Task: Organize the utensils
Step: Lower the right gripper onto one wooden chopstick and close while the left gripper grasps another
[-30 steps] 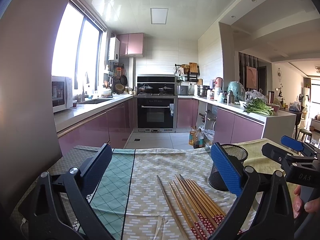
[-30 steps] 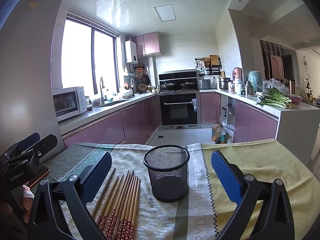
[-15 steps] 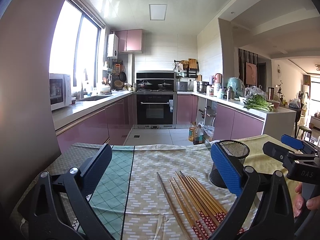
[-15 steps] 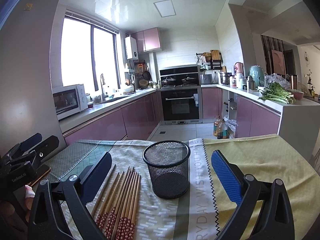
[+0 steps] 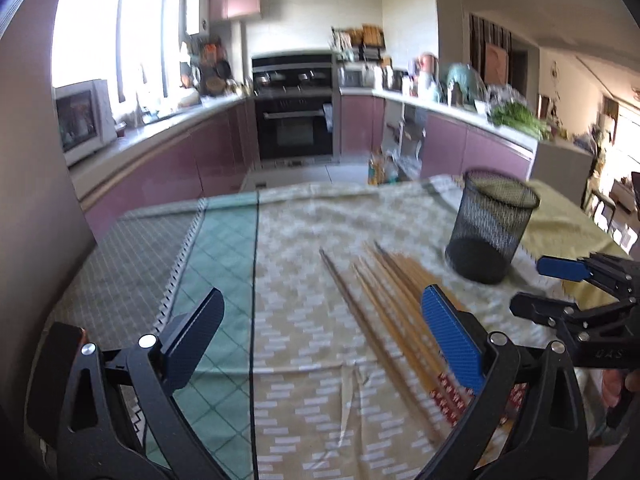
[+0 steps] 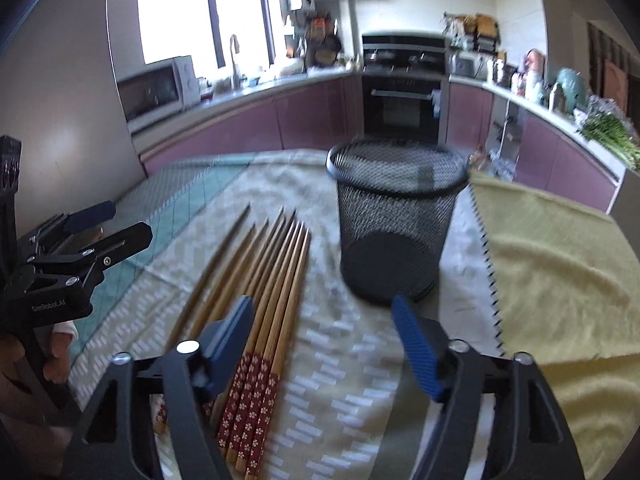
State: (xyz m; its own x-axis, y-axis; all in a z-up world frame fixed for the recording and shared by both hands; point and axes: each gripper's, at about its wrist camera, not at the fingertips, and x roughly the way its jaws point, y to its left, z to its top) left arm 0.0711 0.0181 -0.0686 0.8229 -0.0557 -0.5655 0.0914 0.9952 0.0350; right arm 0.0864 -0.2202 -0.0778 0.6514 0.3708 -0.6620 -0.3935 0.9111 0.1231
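The right hand-held gripper point(image 6: 324, 344) has dropped and tipped forward over the last second: where it looked level across the kitchen before, it now looks down onto the table point(image 6: 560, 280), with its fingers spread and nothing between them. Its left pad point(image 6: 230, 334) hangs just over the red, flower-patterned handle ends of the chopsticks point(image 6: 264, 280), and the right pad sits in front of the foot of the mesh cup point(image 6: 394, 220). The left hand-held gripper point(image 5: 320, 334) has tilted down the same way, also spread and empty, with its right pad point(image 5: 450, 344) above the chopstick bundle (both views are smeared by motion, so fine contact cannot be judged).

The chopsticks lie flat in a loose fan on the patterned cloth, tips pointing away, just beside the cup and not touching it. The cup stands upright and looks empty.

The shift probably means the approach has begun and no chopstick has been lifted yet. The likely next need is closing on the bundle near the handle ends; a thin, flat stick on soft cloth could slip or roll out of the pinch.
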